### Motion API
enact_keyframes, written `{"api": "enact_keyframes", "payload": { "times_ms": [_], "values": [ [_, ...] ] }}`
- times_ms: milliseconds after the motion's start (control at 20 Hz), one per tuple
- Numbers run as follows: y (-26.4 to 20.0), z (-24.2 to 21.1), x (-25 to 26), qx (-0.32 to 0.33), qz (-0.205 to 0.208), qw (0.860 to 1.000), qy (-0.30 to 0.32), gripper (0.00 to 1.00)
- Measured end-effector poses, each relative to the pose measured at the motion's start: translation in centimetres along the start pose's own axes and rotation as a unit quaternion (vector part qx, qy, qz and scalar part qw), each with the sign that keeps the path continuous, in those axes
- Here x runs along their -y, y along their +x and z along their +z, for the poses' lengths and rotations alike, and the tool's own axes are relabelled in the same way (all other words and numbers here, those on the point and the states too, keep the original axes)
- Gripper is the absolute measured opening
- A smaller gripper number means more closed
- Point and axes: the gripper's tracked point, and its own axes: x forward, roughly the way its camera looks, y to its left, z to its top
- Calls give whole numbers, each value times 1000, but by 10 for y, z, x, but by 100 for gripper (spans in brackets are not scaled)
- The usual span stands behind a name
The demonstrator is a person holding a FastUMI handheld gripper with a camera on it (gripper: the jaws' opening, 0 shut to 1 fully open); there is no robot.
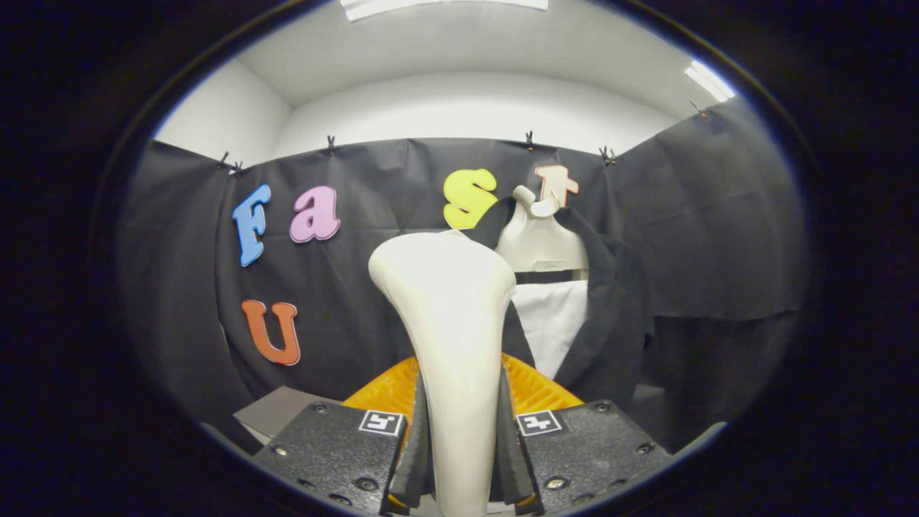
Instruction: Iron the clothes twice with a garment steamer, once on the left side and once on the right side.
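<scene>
A white garment steamer point(451, 316) stands upright between my fingers, its handle pinched by both pads and its wide head rising above them. My gripper point(459, 438) is shut on that handle. Beyond the steamer's head, slightly to the right, a dark jacket point(610, 301) with a white panel point(554, 323) down its front hangs on a cream mannequin torso point(540, 240). The steamer head covers the jacket's left side, and whether it touches the cloth I cannot tell.
An orange ribbed object point(535, 388) lies just behind the fingers, below the steamer. A grey box corner point(283, 411) sits low to the left. The black cloth wall point(344, 287) closes the space behind the mannequin.
</scene>
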Motion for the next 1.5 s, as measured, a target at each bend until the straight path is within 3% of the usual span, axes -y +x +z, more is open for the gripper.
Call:
{"api": "enact_keyframes", "payload": {
  "times_ms": [350, 700, 1500],
  "values": [
    [44, -21, 18, -26, -51, 997, -44, 44],
    [60, -54, 21, -48, -84, 989, -109, 44],
    [42, -132, 47, -120, -91, 979, -135, 44]
  ]
}}
